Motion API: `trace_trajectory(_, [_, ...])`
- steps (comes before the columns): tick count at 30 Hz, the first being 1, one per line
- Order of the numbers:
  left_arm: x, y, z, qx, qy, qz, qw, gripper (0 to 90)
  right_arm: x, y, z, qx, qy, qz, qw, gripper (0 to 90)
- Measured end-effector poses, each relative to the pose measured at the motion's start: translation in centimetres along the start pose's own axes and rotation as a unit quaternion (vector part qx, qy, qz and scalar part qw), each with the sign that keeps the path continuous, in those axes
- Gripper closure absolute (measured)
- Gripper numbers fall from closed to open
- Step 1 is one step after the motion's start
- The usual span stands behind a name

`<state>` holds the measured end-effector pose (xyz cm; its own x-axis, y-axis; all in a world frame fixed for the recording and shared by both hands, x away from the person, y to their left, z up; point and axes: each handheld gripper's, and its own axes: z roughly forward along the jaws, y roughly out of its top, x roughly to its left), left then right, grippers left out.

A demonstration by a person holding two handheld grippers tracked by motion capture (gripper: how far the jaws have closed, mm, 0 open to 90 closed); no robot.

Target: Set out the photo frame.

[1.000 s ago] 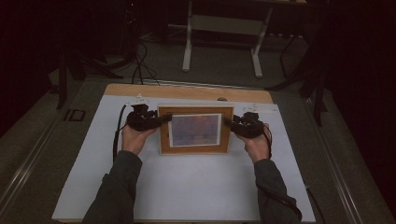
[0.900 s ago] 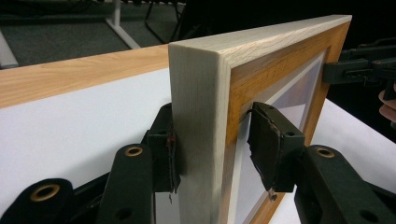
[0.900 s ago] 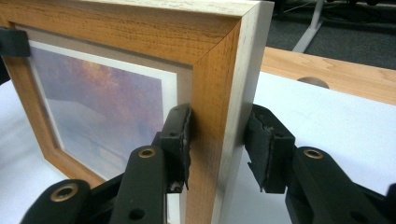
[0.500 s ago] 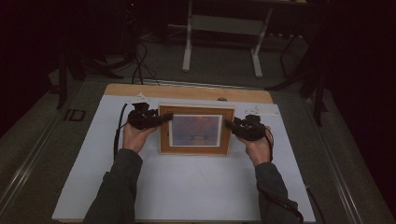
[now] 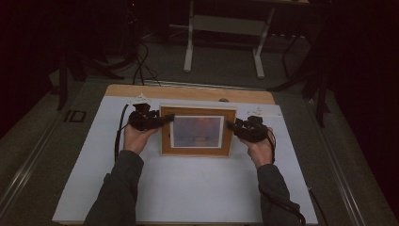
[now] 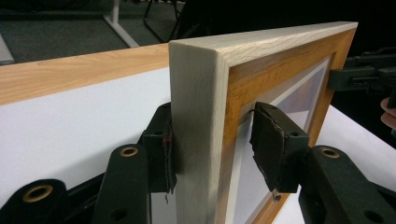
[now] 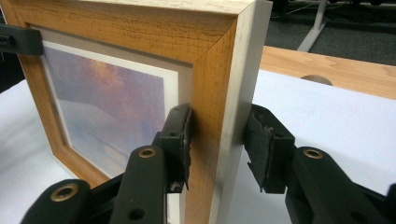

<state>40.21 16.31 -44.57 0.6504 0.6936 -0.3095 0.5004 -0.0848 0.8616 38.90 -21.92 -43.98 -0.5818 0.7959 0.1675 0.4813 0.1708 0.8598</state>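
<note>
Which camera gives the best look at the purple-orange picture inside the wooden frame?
The high view: the whole purple-orange picture faces the camera, inside the wooden frame. The right gripper view shows it slanted and partly cut off; the left gripper view catches only a thin sliver.

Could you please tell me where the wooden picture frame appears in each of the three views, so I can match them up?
High view: the picture frame sits at the centre of the white table, between the left tongs and the right tongs.
Left gripper view: its pale side edge rises in the middle, between the jaws.
Right gripper view: its corner fills the centre, print at left.
Shared landmark: the purple print behind the glass.
</note>
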Motion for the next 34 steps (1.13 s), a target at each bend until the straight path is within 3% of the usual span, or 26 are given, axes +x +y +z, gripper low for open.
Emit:
trace_trajectory(6, [0.1, 0.0, -0.6, -0.002, 0.004, -0.001, 1.0, 51.3, -0.4, -0.2, -0.3, -0.001, 0.0, 0.001, 1.0, 57.8])
trace_trajectory(13, [-0.3, -0.1, -1.7, -0.009, 0.01, 0.013, 0.9998, 50.5, -0.5, -0.3, -0.7, -0.002, 0.005, -0.003, 1.0, 57.1])
trace_trajectory(25, [-0.5, -0.6, -4.4, -0.021, 0.025, 0.009, 0.9994, 50.4, -0.7, -0.4, -1.4, -0.001, 0.008, -0.006, 1.0, 56.9])
trace_trajectory(32, [-1.1, -2.2, -6.2, -0.024, 0.031, 0.011, 0.9992, 50.3, -0.9, -0.8, -1.8, 0.001, 0.01, -0.007, 0.9999, 56.4])
trace_trajectory(34, [-1.3, -3.0, -6.7, -0.02, 0.042, 0.015, 0.9988, 50.2, -1.0, -1.1, -2.0, 0.003, 0.013, -0.007, 0.9999, 56.0])
